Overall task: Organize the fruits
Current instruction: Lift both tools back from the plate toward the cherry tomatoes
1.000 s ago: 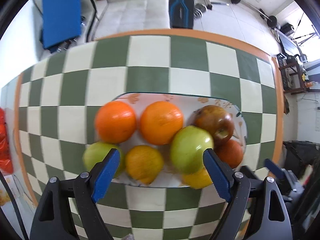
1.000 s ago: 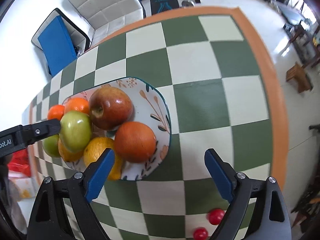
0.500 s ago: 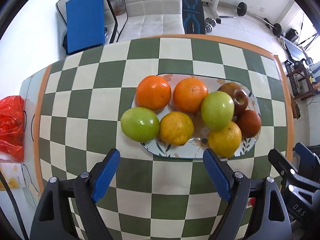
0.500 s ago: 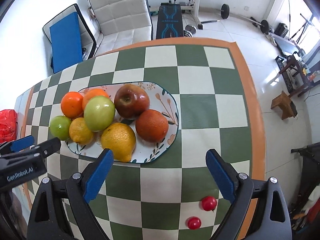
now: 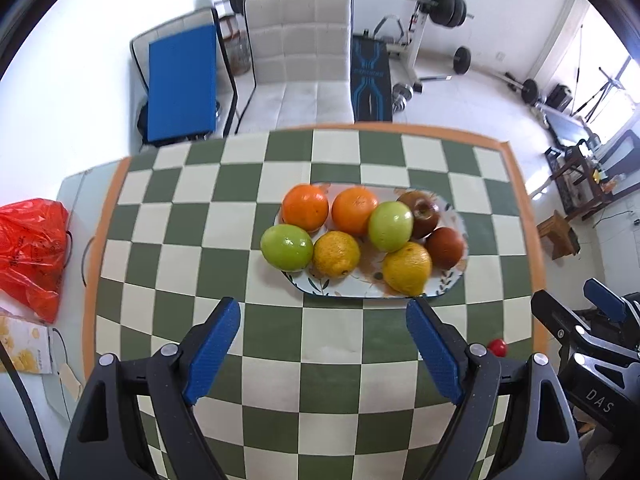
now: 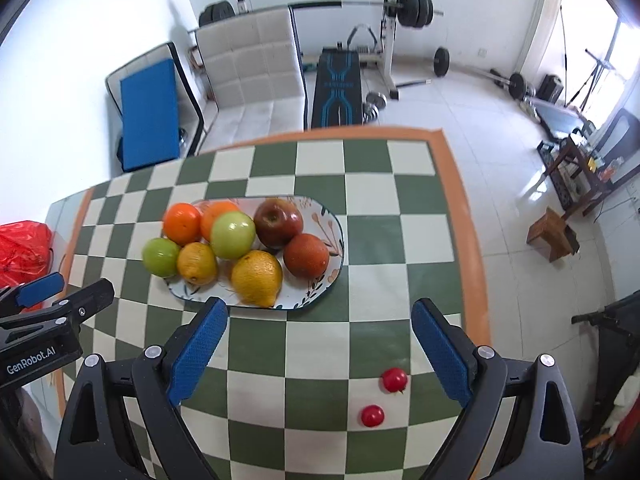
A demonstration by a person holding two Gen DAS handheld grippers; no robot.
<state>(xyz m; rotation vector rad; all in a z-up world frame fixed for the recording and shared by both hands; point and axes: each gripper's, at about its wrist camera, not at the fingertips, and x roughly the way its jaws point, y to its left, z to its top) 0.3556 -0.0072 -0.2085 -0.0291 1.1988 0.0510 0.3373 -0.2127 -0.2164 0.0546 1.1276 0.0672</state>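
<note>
My left gripper [image 5: 323, 322] hangs above the checked table [image 5: 192, 216] with its jaws spread wide and nothing between them; my right gripper [image 6: 320, 324] does the same, jaws wide and empty, just short of the near rim of the oval plate [image 6: 320, 284].

The plate sits near the middle of the table, a pale dish with a leaf pattern and a dark rim, and it carries eight fruits packed close; along the far side lie two oranges [image 5: 306, 207], touching each other; beside them a green apple [image 5: 390, 221] rests partly on top of its neighbours, and a red apple [image 5: 420, 213] sits behind it, stem dimple up; at the right end of the plate lies a dark reddish orange [image 5: 446, 247], just beside a large yellow lemon [image 5: 407, 268] at the near rim; left of that is a smaller yellow citrus [image 5: 336, 254], and at the left end a second green apple [image 5: 287, 247] overhangs the plate's rim.

Well apart from the plate, on the near right part of the table, two cherry tomatoes [image 6: 394, 379] lie loose on the cloth, close to each other but not touching; both sit just inside my right gripper's right finger in the right wrist view.

Off the left edge of the table lies a red plastic bag [image 5: 30, 248]; beyond the far edge stand a white padded chair [image 5: 300, 64] and a weight bench [image 6: 338, 92].
</note>
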